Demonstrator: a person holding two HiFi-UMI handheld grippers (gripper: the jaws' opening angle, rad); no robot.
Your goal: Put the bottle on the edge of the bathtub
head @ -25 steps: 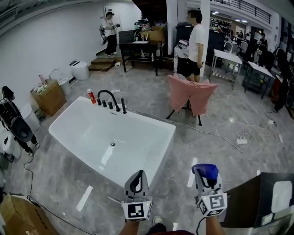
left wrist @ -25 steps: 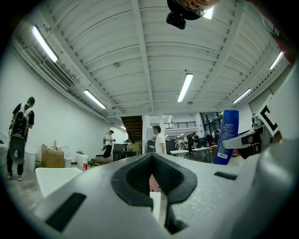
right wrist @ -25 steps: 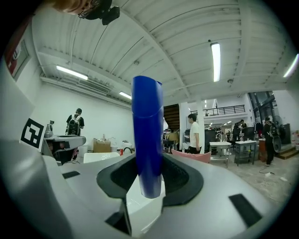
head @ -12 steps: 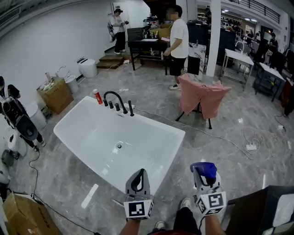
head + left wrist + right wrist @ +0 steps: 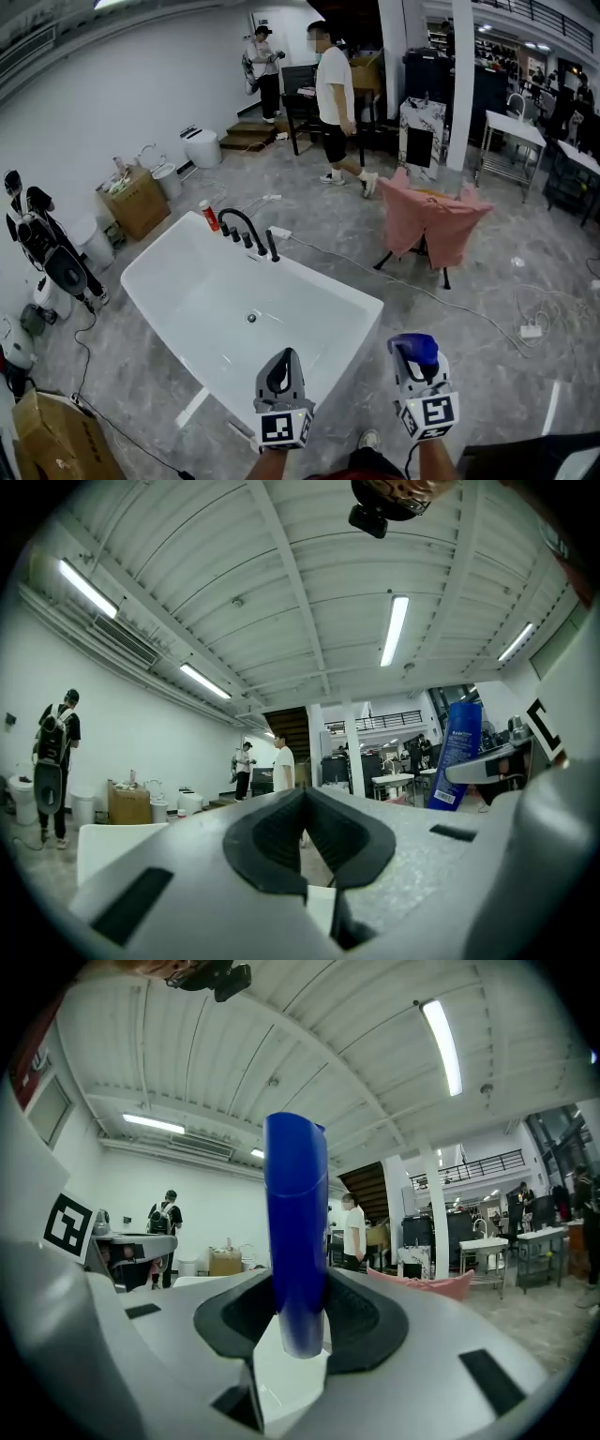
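Clearly the blue bottle [image 5: 296, 1232] is not on the tub: it stands upright between the right gripper's [image 5: 298, 1309] black pads, which clamp its smooth, rounded plastic body. The right gripper view shows plain, glossy blue only. The left gripper view catches the same bottle from the side, with pale print down its tall, narrow face. From the head view only its blue top [image 5: 415, 349] shows, poking above the grey jaws, off to the right of the bathtub's near corner and over the grey, marble-patterned floor.

The left gripper [image 5: 305, 791] holds nothing; its ribbed black pads meet in a tight seam.

Only the head view shows the whole bathtub [image 5: 328, 284]: white, glossy and rectangular, with a broad flat rim. A curved black faucet [image 5: 242, 225] stands on its far edge, and a small red bottle [image 5: 208, 215] on the far corner. Beyond the tub, a pink cloth [image 5: 436, 220] is draped over a dark stand.
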